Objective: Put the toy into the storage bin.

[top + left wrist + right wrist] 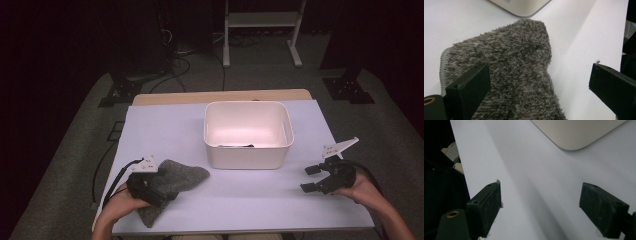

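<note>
1. Your left hand-held gripper (161, 192) sits at the near left of the pale lavender worktop (250, 195), directly over the fuzzy grey cloth (175, 177).
2. In the left gripper view, its two black jaws stand wide apart: one lies over the cloth's (511, 70) pile at the left of that view, the other over bare worktop (579, 37) at the right. The left hand-held gripper (539, 87) is open, with nothing clamped between its jaws.
3. The cloth lies flat on the worktop, just near and left of the white rectangular plastic bin (247, 134), apart from it. A stitched pale edge runs along one side of the cloth in the left gripper view.
4. Your right hand-held gripper (313, 179) is held at the near right of the worktop, well apart from the cloth and to the near right of the bin.
5. In the right gripper view, the right hand-held gripper (540, 205) is likewise open, its jaws spread with bare worktop (529, 170) between them and a rounded corner of the bin (574, 132) beyond.
6. The bin stands at the middle of the worktop, toward its far edge, with something dark, too small to make out, at its bottom (235, 145).
</note>
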The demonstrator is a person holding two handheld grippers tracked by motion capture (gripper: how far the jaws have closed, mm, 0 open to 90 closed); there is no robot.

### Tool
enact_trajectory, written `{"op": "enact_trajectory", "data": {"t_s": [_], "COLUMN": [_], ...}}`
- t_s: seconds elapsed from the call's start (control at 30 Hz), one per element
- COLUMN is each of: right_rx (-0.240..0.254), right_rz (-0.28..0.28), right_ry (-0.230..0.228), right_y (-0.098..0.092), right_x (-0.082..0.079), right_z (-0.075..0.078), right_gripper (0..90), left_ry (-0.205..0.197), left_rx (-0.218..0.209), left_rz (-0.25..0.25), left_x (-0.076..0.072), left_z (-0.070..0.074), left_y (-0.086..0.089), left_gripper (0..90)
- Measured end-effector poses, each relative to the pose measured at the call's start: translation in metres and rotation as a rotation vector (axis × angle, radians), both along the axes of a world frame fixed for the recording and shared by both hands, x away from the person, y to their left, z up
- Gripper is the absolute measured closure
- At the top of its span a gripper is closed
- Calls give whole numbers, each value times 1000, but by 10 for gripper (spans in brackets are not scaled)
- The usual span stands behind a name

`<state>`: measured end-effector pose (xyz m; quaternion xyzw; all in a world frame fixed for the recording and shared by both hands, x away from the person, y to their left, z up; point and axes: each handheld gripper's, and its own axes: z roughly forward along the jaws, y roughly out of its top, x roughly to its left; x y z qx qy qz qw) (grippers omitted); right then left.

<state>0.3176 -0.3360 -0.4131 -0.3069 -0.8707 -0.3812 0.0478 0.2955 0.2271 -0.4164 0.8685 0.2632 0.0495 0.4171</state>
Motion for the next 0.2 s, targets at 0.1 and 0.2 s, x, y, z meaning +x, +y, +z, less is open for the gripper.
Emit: {"op": "enact_trajectory", "data": {"t_s": [0.1, 0.2], "right_rx": [4, 7], "right_rz": [-2, -2], "right_ry": [10, 12], "right_y": [0, 1], "right_x": [-2, -3], "right_z": [-5, -9], "right_gripper": [166, 167], "left_ry": [-5, -13], "left_rx": [0, -6], "left_rz": [3, 7], "left_x": [0, 0], "left_z": [0, 2], "left_y": [0, 0], "left_gripper": [31, 31]}}
